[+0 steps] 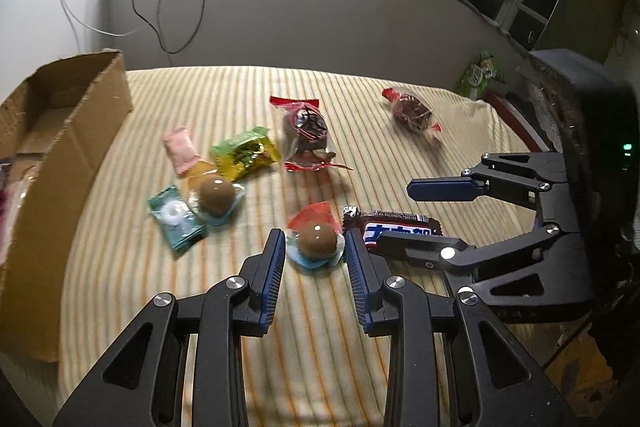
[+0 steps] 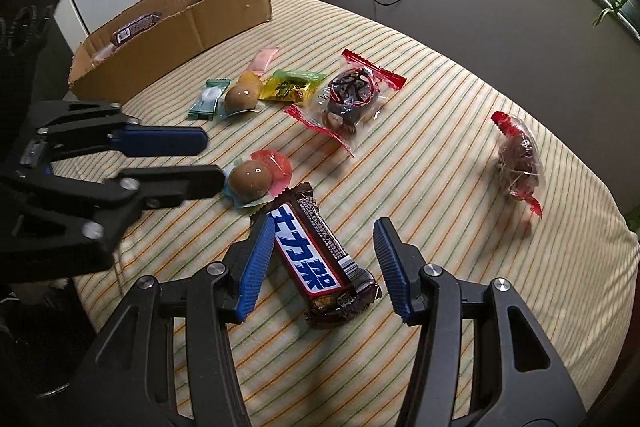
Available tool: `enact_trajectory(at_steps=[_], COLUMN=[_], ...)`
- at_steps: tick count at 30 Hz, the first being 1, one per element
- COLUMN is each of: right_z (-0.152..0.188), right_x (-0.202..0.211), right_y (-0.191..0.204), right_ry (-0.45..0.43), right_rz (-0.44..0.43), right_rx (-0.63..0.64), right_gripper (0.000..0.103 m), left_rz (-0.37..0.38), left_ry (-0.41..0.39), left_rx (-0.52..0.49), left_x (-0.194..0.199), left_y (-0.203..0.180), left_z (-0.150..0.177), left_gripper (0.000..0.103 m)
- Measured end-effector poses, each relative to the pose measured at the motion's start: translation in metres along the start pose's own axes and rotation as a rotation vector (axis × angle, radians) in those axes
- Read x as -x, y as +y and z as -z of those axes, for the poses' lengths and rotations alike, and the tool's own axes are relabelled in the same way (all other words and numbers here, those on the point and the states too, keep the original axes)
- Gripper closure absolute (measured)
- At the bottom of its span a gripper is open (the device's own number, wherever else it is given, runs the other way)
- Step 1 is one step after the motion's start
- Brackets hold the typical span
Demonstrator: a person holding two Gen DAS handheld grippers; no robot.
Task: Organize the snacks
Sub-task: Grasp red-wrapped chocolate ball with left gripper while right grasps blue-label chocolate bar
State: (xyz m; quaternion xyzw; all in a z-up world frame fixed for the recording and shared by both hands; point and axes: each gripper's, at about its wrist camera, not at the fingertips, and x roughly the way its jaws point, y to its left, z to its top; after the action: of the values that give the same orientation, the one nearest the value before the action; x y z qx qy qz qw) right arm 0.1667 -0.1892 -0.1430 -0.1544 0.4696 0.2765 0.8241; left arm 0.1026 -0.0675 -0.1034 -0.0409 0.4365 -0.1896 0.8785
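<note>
- The left gripper has its fingers a little apart around a round brown chocolate ball in clear wrap; the pads do not press on it.
- The right gripper stands wider open over a Snickers bar; one pad is just beside the bar and nothing is held.
- At 11 o'clock from the bar, in the right wrist view, lie a second chocolate ball, a teal mint and a green-yellow candy.
- Further at 10 o'clock stands the cardboard box, on the striped cloth.
</note>
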Motion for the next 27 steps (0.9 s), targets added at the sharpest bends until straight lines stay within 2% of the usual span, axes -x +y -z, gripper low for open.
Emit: enact_trajectory(at_steps=[4,13,18,20,22,27], right_z=[0.002,0.006,0.005,0.005,0.006,0.009], right_x=[0.000,-0.013,-0.014,-0.014,-0.013,-0.010], right_y=[-0.001,0.000,0.001,0.001,0.000,-0.003], right_ry=[0.003,0.039,0.037,0.039,0.039,0.036], right_rz=[-0.021,-0.011,-0.006,0.000,0.009,0.018], right_rx=[0.010,0.031,0.026,0.027,0.019,-0.003], right_gripper=[0.049,0.049,0.062,0.066,0.073,0.073], left_rz=[-0.003,-0.026,-0.034,-0.023,-0.033,-0.032], left_ry=[0.023,0.046,0.039,0.036,0.031,0.023], left_rx=[-0.010,-0.035,-0.054,-0.056,-0.063,-0.054], left_x=[-0.011,-0.023,-0.027,-0.027,-0.026,-0.021], left_y=[-0.001,0.001,-0.001,-0.001,-0.003,-0.003], left_z=[-0.002,0.001,0.000,0.000,0.001,0.003], left_gripper=[0.073,0.073,0.074,0.080,0.080,0.080])
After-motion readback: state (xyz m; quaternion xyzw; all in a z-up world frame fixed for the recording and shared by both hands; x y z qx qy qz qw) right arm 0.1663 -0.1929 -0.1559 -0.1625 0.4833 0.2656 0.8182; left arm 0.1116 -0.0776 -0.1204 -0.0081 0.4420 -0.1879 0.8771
